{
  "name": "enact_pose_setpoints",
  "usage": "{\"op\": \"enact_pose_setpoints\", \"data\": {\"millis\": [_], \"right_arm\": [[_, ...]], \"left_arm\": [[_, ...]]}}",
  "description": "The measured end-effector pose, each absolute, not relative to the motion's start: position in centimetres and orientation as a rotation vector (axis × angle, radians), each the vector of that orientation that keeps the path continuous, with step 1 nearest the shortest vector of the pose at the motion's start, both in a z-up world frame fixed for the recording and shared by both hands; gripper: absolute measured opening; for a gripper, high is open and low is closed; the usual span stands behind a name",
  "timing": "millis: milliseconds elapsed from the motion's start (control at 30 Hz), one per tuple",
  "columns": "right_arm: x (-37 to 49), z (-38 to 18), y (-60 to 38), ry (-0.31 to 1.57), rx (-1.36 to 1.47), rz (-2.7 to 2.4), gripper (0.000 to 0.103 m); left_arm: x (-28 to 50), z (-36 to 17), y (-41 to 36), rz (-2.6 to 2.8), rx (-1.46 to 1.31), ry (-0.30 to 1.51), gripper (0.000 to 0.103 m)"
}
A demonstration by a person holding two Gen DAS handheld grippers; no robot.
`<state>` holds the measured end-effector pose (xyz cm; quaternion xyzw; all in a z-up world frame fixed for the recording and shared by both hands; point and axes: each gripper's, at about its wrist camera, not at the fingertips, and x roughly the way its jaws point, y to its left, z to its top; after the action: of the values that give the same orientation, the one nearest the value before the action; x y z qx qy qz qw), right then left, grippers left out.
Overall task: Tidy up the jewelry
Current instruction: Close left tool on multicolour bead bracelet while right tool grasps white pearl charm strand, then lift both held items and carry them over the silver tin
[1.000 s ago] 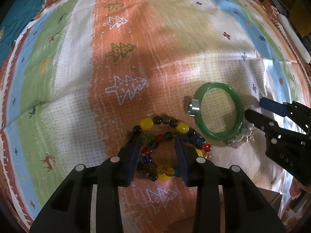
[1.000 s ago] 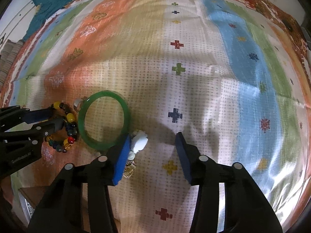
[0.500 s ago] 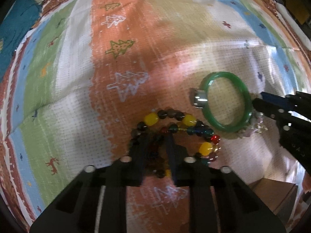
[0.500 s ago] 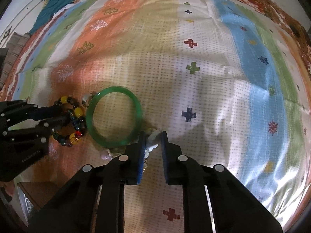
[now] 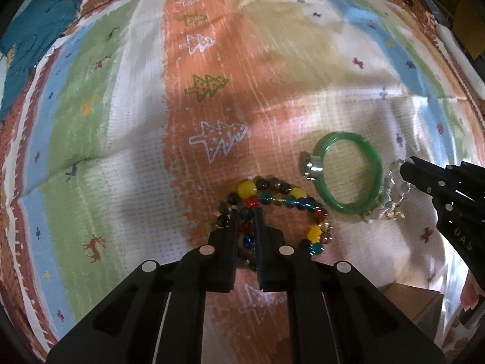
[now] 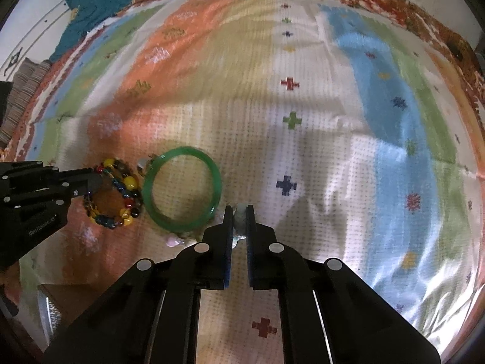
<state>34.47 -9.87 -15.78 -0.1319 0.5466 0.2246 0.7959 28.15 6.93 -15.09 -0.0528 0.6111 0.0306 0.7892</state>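
A bracelet of coloured glass beads [image 5: 285, 203] lies on the striped cloth, and my left gripper [image 5: 246, 212] is shut on its left side, beads pinched between the pads. Seen from the right wrist, the same beaded bracelet [image 6: 121, 194] sits at the left with the left gripper [image 6: 94, 182] on it. A green bangle [image 5: 348, 173] [image 6: 182, 188] lies flat beside it, a silver ring [image 5: 310, 163] at its rim. My right gripper [image 6: 239, 212] [image 5: 406, 166] is shut on a pale crystal bracelet [image 6: 240, 215] [image 5: 391, 200] at the bangle's near right edge.
A striped, patterned cloth [image 6: 303, 121] covers the surface. A teal garment [image 5: 33, 36] [image 6: 100, 3] lies at the far left. A brown wooden box corner [image 5: 415, 303] shows at the cloth's near edge.
Both grippers closed from open: the left on the beaded bracelet, the right on the pale crystal bracelet. The hands barely moved.
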Motion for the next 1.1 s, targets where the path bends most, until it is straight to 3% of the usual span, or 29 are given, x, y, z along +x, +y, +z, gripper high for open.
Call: {"op": "enact_pose_setpoints", "data": {"millis": [500,1100], "right_arm": [[31.9,-10.3,-10.7,1.045,-0.246,0.499,0.009],[28.6,-7.2,-11.4,0.966,-0.235,0.533,0.009]], "left_arm": [[25.6,-8.8,5.3,0.010,-0.136,1.198,0.009],[22.4,-4.9,4.8,-0.030,-0.176,1.113,0.009]]}}
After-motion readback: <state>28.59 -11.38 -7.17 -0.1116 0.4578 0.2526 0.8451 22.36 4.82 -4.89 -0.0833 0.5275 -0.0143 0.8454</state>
